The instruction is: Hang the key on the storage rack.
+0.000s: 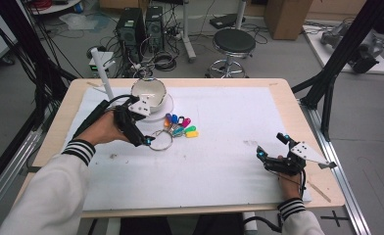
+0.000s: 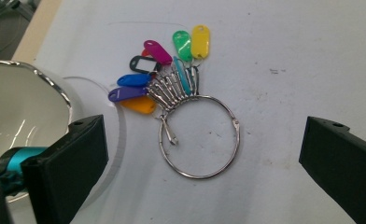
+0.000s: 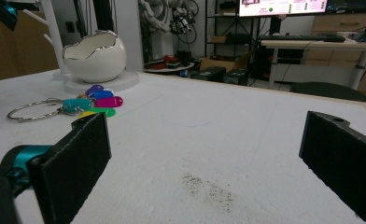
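A large metal key ring [image 2: 200, 137] lies flat on the white table cover [image 1: 219, 161], just in front of the white eggshell-shaped bowl [image 1: 148, 93] with its silver rim. A fan of coloured plastic key tags [image 2: 160, 70] spreads from the ring toward the bowl's round white base [image 1: 166, 108]. The left gripper [image 1: 148, 141] hangs right over the ring, jaws spread wide to either side of it, touching nothing. Well away from the bowl, near the table's right edge, the right gripper [image 1: 271, 147] sits low over the cover, jaws also wide apart and empty.
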### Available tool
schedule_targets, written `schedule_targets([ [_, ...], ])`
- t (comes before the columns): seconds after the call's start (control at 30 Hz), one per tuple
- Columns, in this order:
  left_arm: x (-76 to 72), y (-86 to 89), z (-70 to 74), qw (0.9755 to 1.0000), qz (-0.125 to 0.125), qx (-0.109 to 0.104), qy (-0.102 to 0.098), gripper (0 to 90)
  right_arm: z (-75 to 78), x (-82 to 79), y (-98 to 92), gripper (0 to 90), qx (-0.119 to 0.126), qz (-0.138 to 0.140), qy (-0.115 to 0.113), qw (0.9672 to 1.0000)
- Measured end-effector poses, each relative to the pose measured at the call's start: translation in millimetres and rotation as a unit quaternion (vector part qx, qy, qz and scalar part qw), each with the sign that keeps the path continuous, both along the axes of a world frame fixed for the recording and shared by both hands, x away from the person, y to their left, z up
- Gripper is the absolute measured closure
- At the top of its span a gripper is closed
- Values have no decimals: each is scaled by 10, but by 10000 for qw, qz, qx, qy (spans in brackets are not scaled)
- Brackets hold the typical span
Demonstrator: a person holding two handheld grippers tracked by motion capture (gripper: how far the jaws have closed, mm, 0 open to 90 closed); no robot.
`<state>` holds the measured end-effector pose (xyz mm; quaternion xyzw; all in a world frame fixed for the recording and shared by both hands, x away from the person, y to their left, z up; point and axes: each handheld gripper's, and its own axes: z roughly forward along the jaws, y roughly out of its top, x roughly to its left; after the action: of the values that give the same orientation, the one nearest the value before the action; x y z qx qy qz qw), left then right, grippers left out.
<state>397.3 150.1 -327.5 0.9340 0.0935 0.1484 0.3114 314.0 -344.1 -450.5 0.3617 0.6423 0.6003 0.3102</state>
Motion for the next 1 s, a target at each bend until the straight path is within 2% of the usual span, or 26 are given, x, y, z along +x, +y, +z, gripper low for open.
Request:
schedule_targets([
  [0.07,25,-98,-37,9997,-61,188,133,17,0,-1,1,16,18,4,13,10000],
  [0.1,25,-98,-37,9997,-61,188,133,17,0,-1,1,16,18,4,13,10000],
  [0.17,53,-188,-89,9991,-137,367,162,17,0,2,-2,16,10,6,2,10000],
  [0.27,76,-237,-137,9986,-174,467,198,17,1,0,-1,16,31,-14,28,10000],
  [0.33,109,-292,-217,9970,-187,699,287,17,0,0,-2,16,21,4,15,10000],
  [0.4,117,-309,-249,9964,-180,753,333,17,1,2,-3,16,27,-10,8,10000],
  [0.43,132,-336,-300,9951,-207,901,354,17,0,0,-1,16,32,-13,29,10000],
  [0.5,143,-360,-341,9935,-201,1042,400,17,0,1,-1,16,34,-5,24,10000],
  [0.67,149,-412,-416,9921,-195,1141,478,17,1,-1,-1,16,39,-5,33,10000],
  [0.7,155,-439,-449,9907,-221,1236,525,17,1,0,0,16,37,-8,30,10000],
  [0.77,153,-454,-470,9903,-226,1258,546,17,0,1,-1,16,34,-5,26,10000],
  [0.8,154,-482,-500,9882,-282,1383,598,17,0,1,-1,16,34,-4,24,10000],
  [0.93,147,-526,-558,9865,-299,1462,673,17,0,1,-1,16,30,-11,27,10000],
  [1.0,147,-549,-593,9848,-320,1531,762,17,0,1,-1,16,33,-4,23,10000],
])
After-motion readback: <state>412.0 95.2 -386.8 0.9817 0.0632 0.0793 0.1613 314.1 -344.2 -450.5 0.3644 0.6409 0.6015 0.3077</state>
